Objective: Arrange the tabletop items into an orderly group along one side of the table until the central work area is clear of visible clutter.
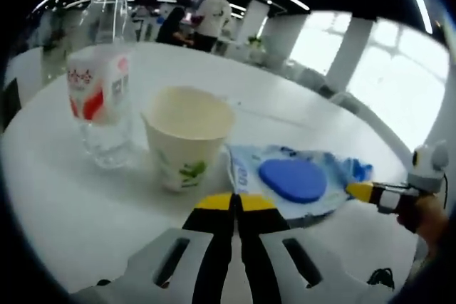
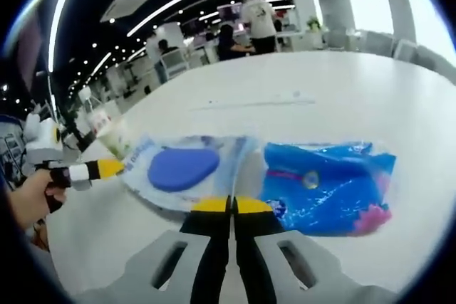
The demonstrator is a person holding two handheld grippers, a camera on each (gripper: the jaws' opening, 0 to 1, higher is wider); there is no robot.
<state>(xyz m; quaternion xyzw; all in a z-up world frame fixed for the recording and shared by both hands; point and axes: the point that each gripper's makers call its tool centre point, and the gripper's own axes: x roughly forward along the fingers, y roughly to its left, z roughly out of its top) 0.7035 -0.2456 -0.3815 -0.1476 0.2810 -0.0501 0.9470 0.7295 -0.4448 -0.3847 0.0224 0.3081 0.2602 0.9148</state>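
Both grippers, left and right, have their jaws pressed together at the near edge of the wet-wipe pack; whether either nips its wrapper, I can't quite tell. The paper cup and water bottle stand close together to its left, the blue packet on the other side. If both tug the pack at once, it could swing into the light cup and tip it.

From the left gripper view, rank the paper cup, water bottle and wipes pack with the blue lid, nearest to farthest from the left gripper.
1. Wipes pack, just ahead, right of the tips.
2. Paper cup, ahead, slightly left.
3. Water bottle, far left, behind the cup.
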